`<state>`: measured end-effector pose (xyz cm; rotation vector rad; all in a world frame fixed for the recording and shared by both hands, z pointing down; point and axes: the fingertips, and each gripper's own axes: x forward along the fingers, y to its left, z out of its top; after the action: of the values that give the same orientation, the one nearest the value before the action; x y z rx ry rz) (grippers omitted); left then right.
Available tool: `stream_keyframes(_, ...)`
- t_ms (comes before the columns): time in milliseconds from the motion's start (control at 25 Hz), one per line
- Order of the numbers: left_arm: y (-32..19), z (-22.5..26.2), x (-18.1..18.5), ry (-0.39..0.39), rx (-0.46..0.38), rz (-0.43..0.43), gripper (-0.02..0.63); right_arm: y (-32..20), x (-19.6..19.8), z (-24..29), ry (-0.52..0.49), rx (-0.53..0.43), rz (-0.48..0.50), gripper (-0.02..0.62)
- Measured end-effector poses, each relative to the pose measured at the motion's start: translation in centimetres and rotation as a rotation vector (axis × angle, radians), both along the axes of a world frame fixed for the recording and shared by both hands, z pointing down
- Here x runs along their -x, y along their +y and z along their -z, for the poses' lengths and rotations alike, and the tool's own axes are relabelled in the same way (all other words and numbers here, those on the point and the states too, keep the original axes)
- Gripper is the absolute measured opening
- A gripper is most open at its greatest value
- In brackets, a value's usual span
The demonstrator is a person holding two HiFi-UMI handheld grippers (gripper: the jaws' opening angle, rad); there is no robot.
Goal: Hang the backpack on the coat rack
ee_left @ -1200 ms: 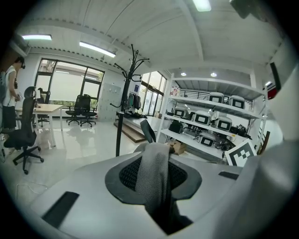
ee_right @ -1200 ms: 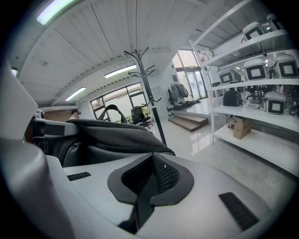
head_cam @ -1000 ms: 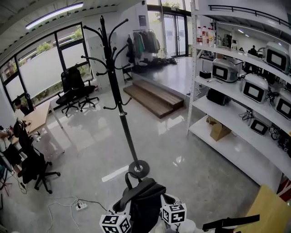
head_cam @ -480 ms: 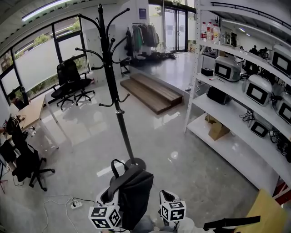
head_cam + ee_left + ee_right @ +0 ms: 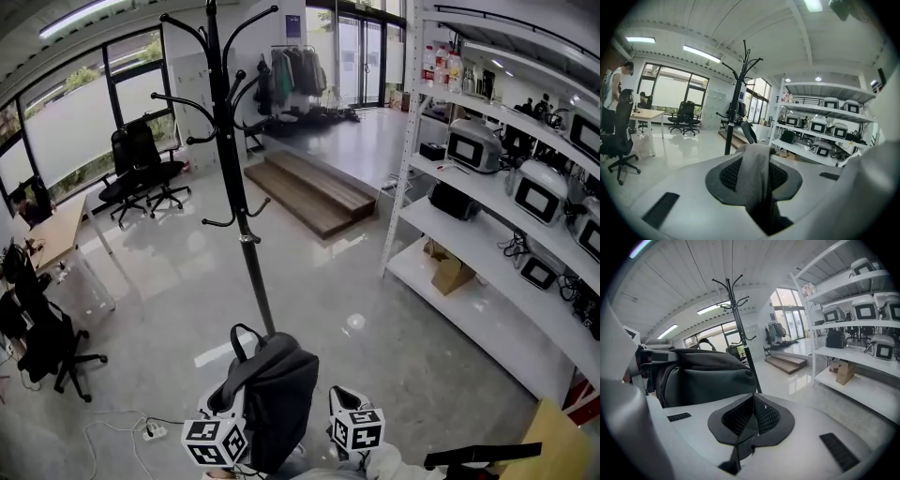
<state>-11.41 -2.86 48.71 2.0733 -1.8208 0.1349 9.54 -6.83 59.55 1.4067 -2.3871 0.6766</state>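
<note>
The left gripper [image 5: 754, 174] and right gripper [image 5: 751, 416] share smooth pale grey shells with black rectangular insets and black mesh-textured pads [image 5: 729, 176] in dark collars. Each carries a white cube [image 5: 215, 441] of black square markers, one either side of the backpack [image 5: 281, 394].

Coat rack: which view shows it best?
Head view: the coat rack stands close and large, its base hidden behind the backpack. Left gripper view shows it distant and small; right gripper view, likewise.
</note>
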Motion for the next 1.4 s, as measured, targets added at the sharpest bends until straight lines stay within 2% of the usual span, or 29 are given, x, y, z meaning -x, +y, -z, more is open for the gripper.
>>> stream_keyframes(400, -7.6, -0.3, 2.9, -0.024, 0.020, -0.081, 0.074, -7.5, 4.5, 0.6, 0.000, -0.011, -0.020, 0.012)
stream_keyframes(960, -17.5, -1.7, 4.7, -0.038, 0.035, -0.236, 0.074, -17.5, 9.5, 1.0, 0.019, -0.027, -0.059, 0.012)
stream_keyframes(1280, -20.9, -2.6, 4.2, -0.063, 0.032, -0.300, 0.074, -20.4, 9.7, 0.0, 0.025, 0.003, -0.084, 0.012)
stream_keyframes(1400, -22.2, -2.0, 4.0, -0.079, 0.021, -0.325, 0.074, -22.0, 9.9, 1.2, 0.000, 0.004, -0.085, 0.012)
